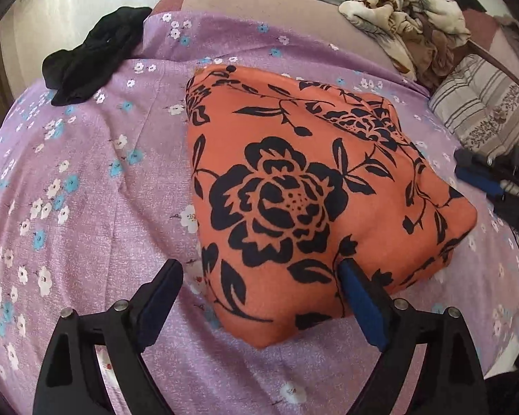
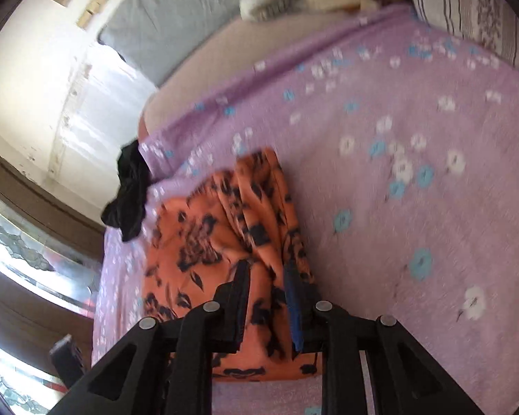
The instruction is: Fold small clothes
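Note:
An orange garment with a black flower print [image 1: 294, 186] lies folded into a thick pad on the lilac flowered bedsheet [image 1: 86, 180]. My left gripper [image 1: 259, 269] hovers open over the garment's near corner, which sits between its wide-spread fingers; the blue-padded finger [image 1: 360, 297] rests against the cloth. In the right wrist view, which is blurred, my right gripper [image 2: 266, 275] is shut on a bunched fold of the orange garment [image 2: 204, 238], lifted slightly off the bedsheet [image 2: 398, 190].
A black garment [image 1: 90, 58] lies at the sheet's far left edge, also seen as the black garment [image 2: 131, 197]. A beige printed cloth heap [image 1: 408, 17] and a striped pillow [image 1: 484, 103] sit at the far right. A grey pillow [image 2: 169, 24] leans against the wall.

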Available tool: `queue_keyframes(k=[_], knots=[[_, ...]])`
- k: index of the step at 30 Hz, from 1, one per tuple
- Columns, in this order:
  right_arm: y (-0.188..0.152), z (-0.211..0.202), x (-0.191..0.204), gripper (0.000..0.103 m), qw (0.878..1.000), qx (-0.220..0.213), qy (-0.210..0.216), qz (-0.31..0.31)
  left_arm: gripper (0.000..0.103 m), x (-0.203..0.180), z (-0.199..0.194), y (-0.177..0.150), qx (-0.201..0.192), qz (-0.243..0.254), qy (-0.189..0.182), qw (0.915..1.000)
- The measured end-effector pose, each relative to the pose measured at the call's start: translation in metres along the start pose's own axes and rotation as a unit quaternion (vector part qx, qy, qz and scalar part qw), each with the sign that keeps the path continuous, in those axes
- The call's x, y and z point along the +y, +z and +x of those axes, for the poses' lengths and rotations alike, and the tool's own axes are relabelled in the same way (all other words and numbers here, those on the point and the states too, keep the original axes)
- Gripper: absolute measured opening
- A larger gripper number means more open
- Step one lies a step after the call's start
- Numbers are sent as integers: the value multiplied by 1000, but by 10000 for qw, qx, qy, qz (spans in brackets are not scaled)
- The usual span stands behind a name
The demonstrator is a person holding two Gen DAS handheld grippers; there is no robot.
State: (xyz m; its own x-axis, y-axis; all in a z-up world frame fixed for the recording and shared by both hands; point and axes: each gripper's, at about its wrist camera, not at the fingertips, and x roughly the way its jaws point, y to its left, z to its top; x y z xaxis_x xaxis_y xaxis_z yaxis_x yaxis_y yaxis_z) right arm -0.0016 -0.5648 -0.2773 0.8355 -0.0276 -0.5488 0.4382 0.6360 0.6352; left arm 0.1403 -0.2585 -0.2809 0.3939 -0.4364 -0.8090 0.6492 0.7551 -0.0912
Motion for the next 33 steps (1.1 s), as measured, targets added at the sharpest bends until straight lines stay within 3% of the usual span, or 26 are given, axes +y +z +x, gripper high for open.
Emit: queue_keyframes(k=[3,6,9,12,14,15,17,18,19,20,23,24,27,31,33], knots=[[9,-1,17,23,9987,-100,349,-351,91,0,-12,-9,-193,205,22,9996],[17,5,31,23,9970,152,414,-628,92,6,-14,-10,-379,235,-68,9990],[28,37,60,23,9938,337,347,-997,92,12,1,-4,-85,-91,-319,9994],[44,89,81,23,9901,894,226,-1059,94,17,15,-1,226,-430,-667,9966],[52,129,87,23,9849,1283,-53,-1158,94,21,20,2,356,-622,-815,9941],[55,143,85,23,9825,1306,-434,-1255,96,22,22,2,395,-646,-843,9936],[62,173,66,19,9733,1415,-1171,-1378,96,21,23,5,411,-599,-863,9936],[63,181,53,10,9741,1458,-1124,-1311,96,20,24,6,410,-584,-883,9935],[66,180,41,1,9796,1374,-957,-1114,96,20,24,7,434,-579,-891,9934],[68,174,35,0,9840,1332,-804,-864,96,19,25,9,457,-579,-881,9934],[64,144,39,3,9893,998,-636,-852,96,20,24,14,485,-598,-855,9934],[59,131,41,8,9895,886,-636,-947,96,21,18,12,449,-607,-824,9937],[36,87,48,8,9904,736,-335,-1118,96,20,4,10,219,-507,-660,9963],[0,53,45,8,9903,762,-210,-1147,96,17,-3,8,82,-333,-441,9984],[-22,60,32,8,9893,972,-453,-987,96,16,-3,5,105,-346,-411,9985]])
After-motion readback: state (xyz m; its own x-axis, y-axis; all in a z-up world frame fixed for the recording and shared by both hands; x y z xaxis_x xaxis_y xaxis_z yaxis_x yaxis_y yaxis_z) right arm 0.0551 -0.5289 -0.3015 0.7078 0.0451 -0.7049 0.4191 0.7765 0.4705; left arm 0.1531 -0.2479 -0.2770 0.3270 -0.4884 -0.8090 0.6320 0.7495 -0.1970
